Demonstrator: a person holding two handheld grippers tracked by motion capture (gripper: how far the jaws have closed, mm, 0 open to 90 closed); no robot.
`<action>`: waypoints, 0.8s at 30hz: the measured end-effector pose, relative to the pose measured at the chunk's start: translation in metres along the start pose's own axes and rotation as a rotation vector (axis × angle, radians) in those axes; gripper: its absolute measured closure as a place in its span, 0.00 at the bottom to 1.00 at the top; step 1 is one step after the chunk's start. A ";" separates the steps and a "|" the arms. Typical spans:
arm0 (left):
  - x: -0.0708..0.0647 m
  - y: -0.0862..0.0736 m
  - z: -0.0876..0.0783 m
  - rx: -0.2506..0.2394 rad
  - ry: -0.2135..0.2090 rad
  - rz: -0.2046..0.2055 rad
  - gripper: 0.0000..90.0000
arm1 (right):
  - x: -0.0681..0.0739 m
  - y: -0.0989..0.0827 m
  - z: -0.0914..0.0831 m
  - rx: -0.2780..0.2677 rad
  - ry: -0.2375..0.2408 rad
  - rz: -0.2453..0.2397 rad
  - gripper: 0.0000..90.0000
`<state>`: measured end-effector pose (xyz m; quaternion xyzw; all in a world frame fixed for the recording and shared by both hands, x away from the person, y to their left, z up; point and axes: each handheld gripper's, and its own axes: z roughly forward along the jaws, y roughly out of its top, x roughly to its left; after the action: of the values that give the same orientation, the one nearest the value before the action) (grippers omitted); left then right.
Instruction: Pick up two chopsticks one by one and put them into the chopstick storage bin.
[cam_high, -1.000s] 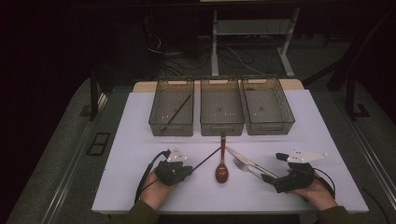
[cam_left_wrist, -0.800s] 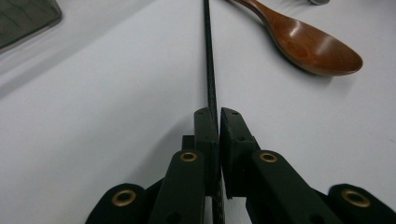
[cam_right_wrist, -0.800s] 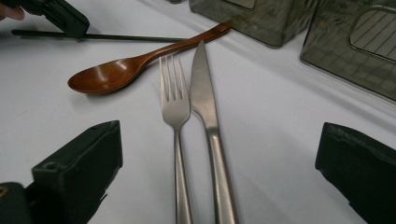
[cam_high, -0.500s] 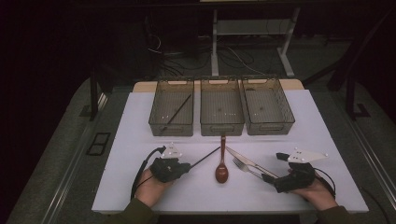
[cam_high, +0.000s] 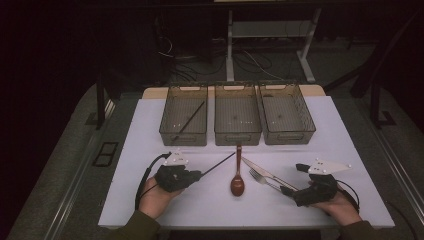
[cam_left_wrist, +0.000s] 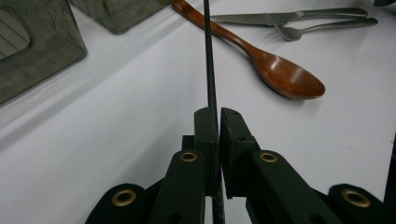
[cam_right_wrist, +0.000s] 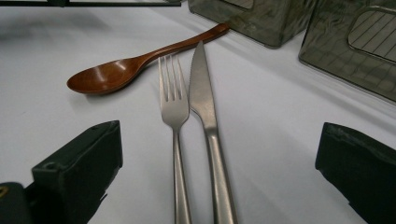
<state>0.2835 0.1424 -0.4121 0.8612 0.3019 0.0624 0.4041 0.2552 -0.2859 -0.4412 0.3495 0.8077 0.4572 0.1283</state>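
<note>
The left claw (cam_left_wrist: 218, 122) clamps the thin black chopstick (cam_left_wrist: 208, 56) near one end for binning, while the right claw (cam_right_wrist: 219, 158) gapes empty astride the steel fork (cam_right_wrist: 173, 107) and steel knife (cam_right_wrist: 204, 102).

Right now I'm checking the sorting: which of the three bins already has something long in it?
The left bin: a black chopstick lies slanted inside it; the middle bin and right bin hold nothing long.

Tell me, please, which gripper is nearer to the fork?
Right. The right gripper has its open jaws at both sides of the fork handle. The left gripper, shut on a chopstick, is beyond the wooden spoon.
</note>
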 end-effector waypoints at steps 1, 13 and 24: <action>0.001 0.001 -0.001 -0.003 -0.002 0.001 0.95 | 0.000 0.000 0.000 0.001 0.000 -0.001 0.00; 0.007 0.015 -0.010 -0.030 -0.024 0.029 0.95 | 0.000 0.000 0.000 -0.001 -0.003 0.002 0.00; 0.012 0.037 -0.015 -0.050 -0.030 0.053 0.95 | -0.001 0.000 0.000 0.001 -0.006 0.007 0.00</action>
<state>0.3058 0.1407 -0.3766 0.8593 0.2713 0.0678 0.4283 0.2555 -0.2864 -0.4413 0.3536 0.8063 0.4563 0.1291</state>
